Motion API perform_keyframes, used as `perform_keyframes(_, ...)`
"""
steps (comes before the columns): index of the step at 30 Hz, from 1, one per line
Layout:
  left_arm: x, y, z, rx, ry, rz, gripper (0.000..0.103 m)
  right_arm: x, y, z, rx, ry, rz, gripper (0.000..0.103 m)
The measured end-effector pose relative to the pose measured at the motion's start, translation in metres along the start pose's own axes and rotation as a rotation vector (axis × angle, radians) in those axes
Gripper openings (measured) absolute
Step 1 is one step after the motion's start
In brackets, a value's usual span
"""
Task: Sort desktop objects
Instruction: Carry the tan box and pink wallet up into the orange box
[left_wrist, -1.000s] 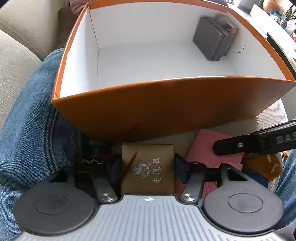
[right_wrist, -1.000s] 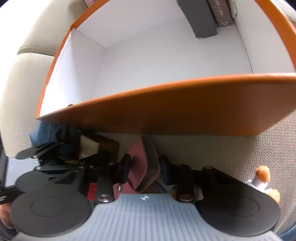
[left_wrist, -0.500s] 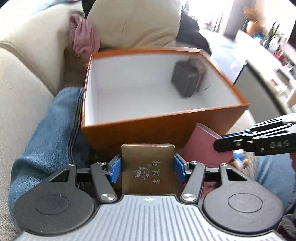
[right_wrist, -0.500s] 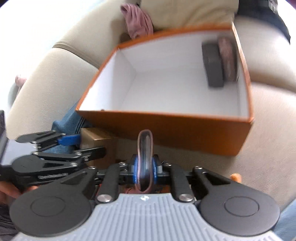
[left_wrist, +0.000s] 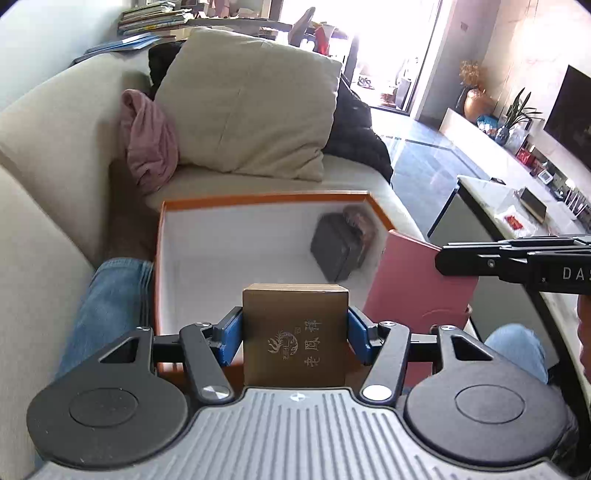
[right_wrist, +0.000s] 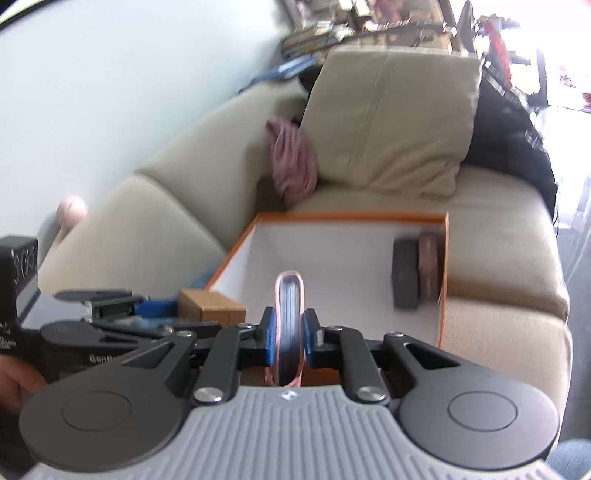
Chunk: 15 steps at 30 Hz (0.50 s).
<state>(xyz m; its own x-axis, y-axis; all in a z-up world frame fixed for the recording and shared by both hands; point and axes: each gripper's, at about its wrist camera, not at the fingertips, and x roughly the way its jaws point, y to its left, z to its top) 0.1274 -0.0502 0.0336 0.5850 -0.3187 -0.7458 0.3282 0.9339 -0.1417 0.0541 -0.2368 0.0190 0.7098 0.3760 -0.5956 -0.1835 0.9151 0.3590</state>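
Cardboard of the brown box (left_wrist: 294, 332) is judged stiff and light; it is clamped by its side faces in the left tongs (left_wrist: 294, 338), above the orange box's (left_wrist: 266, 197) near rim. Right tongs (right_wrist: 289, 343), lately closing, pinch the thin pink booklet (right_wrist: 289, 328) edge-on; likely slippery.

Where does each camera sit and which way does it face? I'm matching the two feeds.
Left wrist: on the left gripper, looking forward and down past its brown box into the orange box; jeans and the right gripper show.
Right wrist: on the right gripper, facing the same box past its pink booklet; a hand shows.
Shared: the orange box, sofa pillow, both held items.
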Motion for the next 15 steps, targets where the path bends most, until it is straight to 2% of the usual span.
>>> perform_keyframes(3, 0.017, 0.004, 0.016, -0.007, 0.007, -0.007, 0.068, 0.014, -0.004, 0.016, 0.0, -0.018, -0.025, 0.016)
perform_keyframes(7, 0.046, 0.015, 0.033, -0.055, 0.058, -0.042, 0.068, 0.043, -0.01, 0.033, -0.035, -0.036, -0.124, 0.016)
perform_keyframes(12, 0.089, 0.027, 0.044, -0.093, 0.13, -0.032, 0.067, 0.099, -0.026, 0.045, -0.047, -0.007, -0.21, 0.016)
perform_keyframes(15, 0.112, 0.041, 0.047, -0.155, 0.172, -0.063, 0.067, 0.132, -0.032, 0.044, -0.092, -0.003, -0.263, 0.016)
